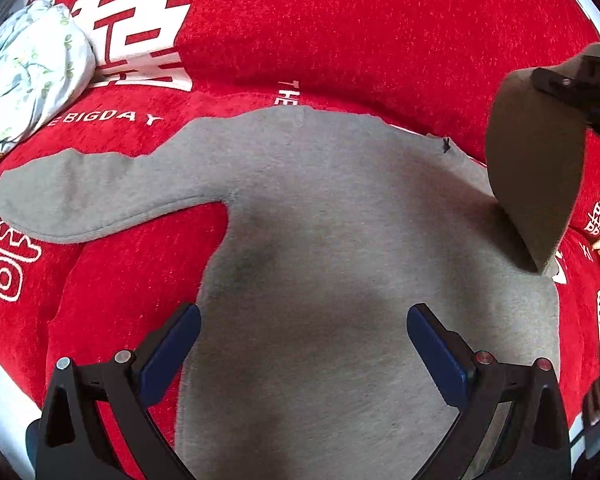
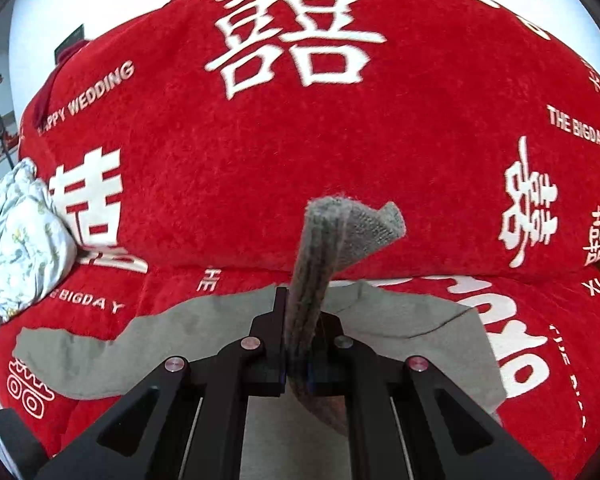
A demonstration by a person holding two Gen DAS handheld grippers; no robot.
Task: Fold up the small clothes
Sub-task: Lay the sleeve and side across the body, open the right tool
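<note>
- right gripper (image 2: 296, 344) is seen clamped together on one sleeve (image 2: 320, 248) of the grey sweater (image 1: 340, 240); the sleeve is pinched between the two jaws and stands up past them, its cuff curling over to the right.
- left gripper (image 1: 304, 344) is held with its two blue-padded fingers (image 1: 172, 352) wide apart, nothing between them, above the lower body of the sweater.
- one sweater is counted, spread flat on the red blanket (image 1: 340, 32) ahead of and beneath both grippers.
- two sleeves are counted: one is raised at the far right of the left gripper's view (image 1: 536, 160), held by the right gripper; the other sleeve (image 1: 100, 196) is laid out flat, ahead and to the left of the left gripper.
- one red blanket with white characters and lettering is seen under the sweater.
- one pale floral bundle of cloth (image 1: 32, 76) is seen far ahead-left of the left gripper, apart from the sweater; it also shows at the left edge of the right gripper's view (image 2: 20, 240).
</note>
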